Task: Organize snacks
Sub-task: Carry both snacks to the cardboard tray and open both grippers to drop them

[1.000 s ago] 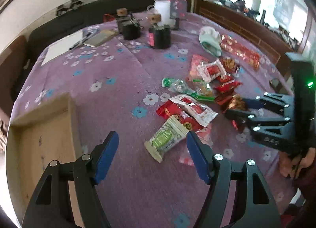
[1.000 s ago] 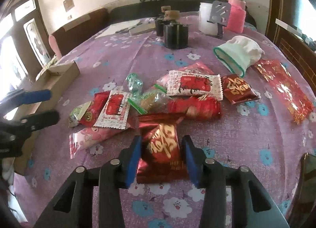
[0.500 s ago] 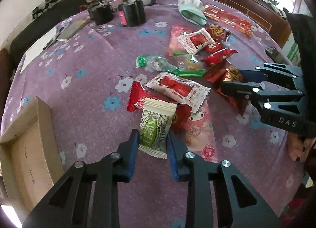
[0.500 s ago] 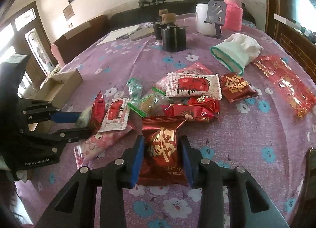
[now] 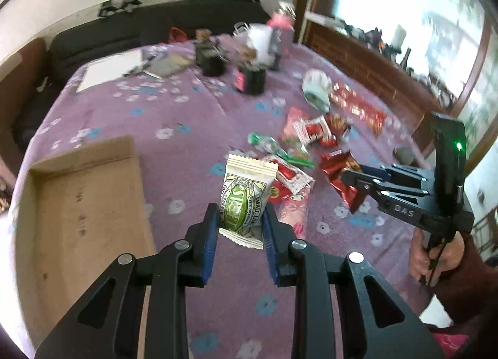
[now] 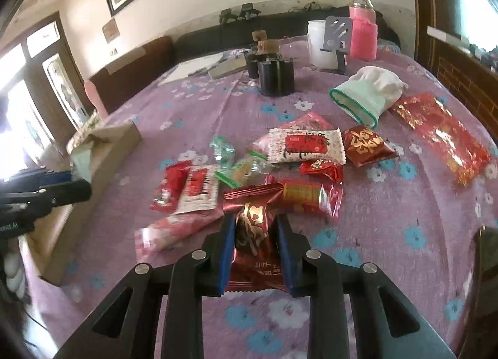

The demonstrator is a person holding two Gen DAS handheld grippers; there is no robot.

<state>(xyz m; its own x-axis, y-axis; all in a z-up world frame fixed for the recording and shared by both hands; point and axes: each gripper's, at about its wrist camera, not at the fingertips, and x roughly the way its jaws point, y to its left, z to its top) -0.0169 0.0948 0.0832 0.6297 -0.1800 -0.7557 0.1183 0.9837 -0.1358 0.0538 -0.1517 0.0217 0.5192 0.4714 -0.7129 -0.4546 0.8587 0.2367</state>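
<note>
- The left gripper (image 5: 239,228) was clamped on a white-and-green snack packet (image 5: 246,200), a pillow-shaped pouch with crimped, serrated ends and a green oval label; the blue pads pressed its lower sides and the packet stood upright above the table (image 5: 174,147).
- The right gripper (image 6: 255,250) was clamped on a dark red foil packet (image 6: 253,234) with glossy gold lettering; its top edge was crinkled and flared out beyond the black fingers.
- An open cardboard box (image 5: 87,203), flat-bottomed with low walls of matte brown board, sat on the table just left of the left gripper.
- The table was covered in a purple cloth printed with small blue and white flowers.
- A loose pile of snacks lay at the middle of the cloth: a white wrapper with a red panel (image 6: 306,148), a small red foil pouch with gold script (image 6: 367,145), a pale pink packet (image 6: 180,228), a red sachet (image 6: 169,186) and clear green-edged candy wraps (image 6: 239,169).
- A long, shiny red-and-gold packet (image 6: 442,138) lay apart at the right edge.
- A soft white knitted pouch with a mint-green hem (image 6: 368,96) rested behind the pile.
- Further back stood black cylindrical holders (image 6: 275,77), a translucent white jar (image 6: 320,44) and a flask in a fuzzy pink sleeve (image 6: 362,35).
</note>
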